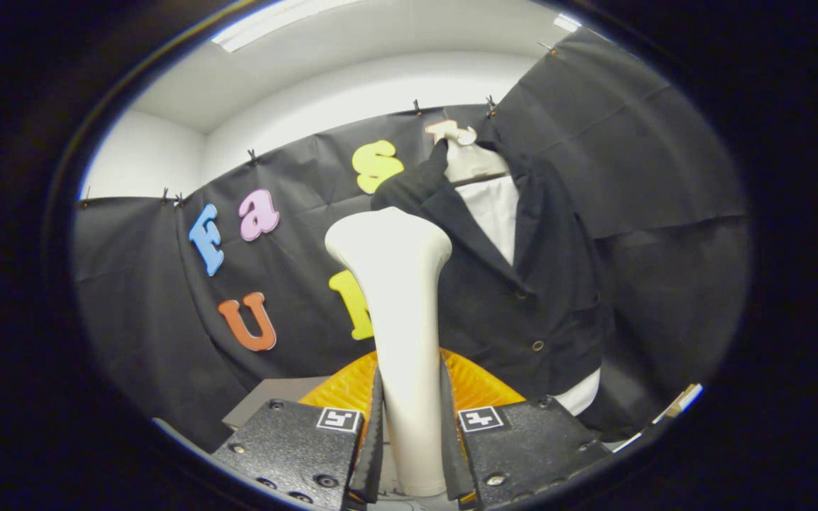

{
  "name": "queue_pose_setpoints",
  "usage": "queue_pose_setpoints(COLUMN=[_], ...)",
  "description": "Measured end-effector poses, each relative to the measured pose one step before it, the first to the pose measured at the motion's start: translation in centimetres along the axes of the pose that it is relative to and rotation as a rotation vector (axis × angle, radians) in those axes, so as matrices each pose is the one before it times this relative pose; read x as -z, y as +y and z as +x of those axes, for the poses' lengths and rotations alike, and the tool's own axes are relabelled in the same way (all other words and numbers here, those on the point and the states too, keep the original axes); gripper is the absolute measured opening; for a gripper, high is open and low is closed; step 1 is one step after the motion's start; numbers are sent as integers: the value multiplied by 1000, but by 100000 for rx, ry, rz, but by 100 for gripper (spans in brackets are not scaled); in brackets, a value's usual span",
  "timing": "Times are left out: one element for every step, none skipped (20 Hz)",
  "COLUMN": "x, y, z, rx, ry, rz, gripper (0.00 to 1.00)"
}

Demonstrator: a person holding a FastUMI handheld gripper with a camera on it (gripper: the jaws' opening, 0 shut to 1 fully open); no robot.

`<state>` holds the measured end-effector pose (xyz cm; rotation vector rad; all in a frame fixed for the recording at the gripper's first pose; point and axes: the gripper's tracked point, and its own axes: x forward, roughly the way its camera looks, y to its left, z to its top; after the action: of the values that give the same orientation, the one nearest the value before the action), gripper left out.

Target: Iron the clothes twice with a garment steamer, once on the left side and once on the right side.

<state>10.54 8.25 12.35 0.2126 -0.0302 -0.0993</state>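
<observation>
A white garment steamer [402,312] stands upright between my fingers, its wide head at the top. My gripper [410,433] is shut on the steamer's handle, with both pads pressing its sides. Beyond and to the right hangs a black jacket [522,284] on a white mannequin torso [483,184], its front open at the collar and buttoned lower down. The steamer's head sits in front of the jacket's left shoulder and sleeve; whether it touches the cloth is unclear.
An orange ribbed piece [480,387] shows behind the steamer's handle, just above my fingers. A grey surface [267,401] lies low on the left. The white bottom of the mannequin [579,394] shows under the jacket's hem.
</observation>
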Motion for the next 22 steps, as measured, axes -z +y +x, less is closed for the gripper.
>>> queue_pose_setpoints(x=[-951, -808, -720, -739, -737, -806, -827, -781, -956, -896, -931, -668, -579, -617, -392, -66, -446, -346, -322, -148, -175, 104], y=[-657, -542, -559, -458, -551, -491, -471, -419, -405, -388, -373, -402, -224, 42, -167, -460, -150, -175, -84, 29, -71, 81], z=[152, 236, 397, 607, 731, 942, 817, 878, 835, 978, 927, 787, 772, 914, 910, 736, 692, 808, 736, 555, 384, 545], rx=[591, 260, -189, -243, -103, -340, -519, -633, -471, -251, -497, -494, -741, -807, -662, -274, -507, -342, -232, -120, 80, 21], ry=[-1846, -1549, -1433, -1495, -1389, -1663, -1515, -1895, -1971, -2633, -2108, -2274, -957, -1912, -799, -680, -1094, -1097, -1217, -1106, -1041, -930], rz=[-258, -247, -17, 149, -87, 112, 120, 33, -554, -311, -920, -573, -940, -300, -1381, -1105, -771, -918, -812, -654, -877, -1250], gripper=[37, 37, 37, 37, 37, 37, 37, 37, 37, 37, 37, 37, 37, 37, 37, 37, 37, 37, 37, 37, 37, 37])
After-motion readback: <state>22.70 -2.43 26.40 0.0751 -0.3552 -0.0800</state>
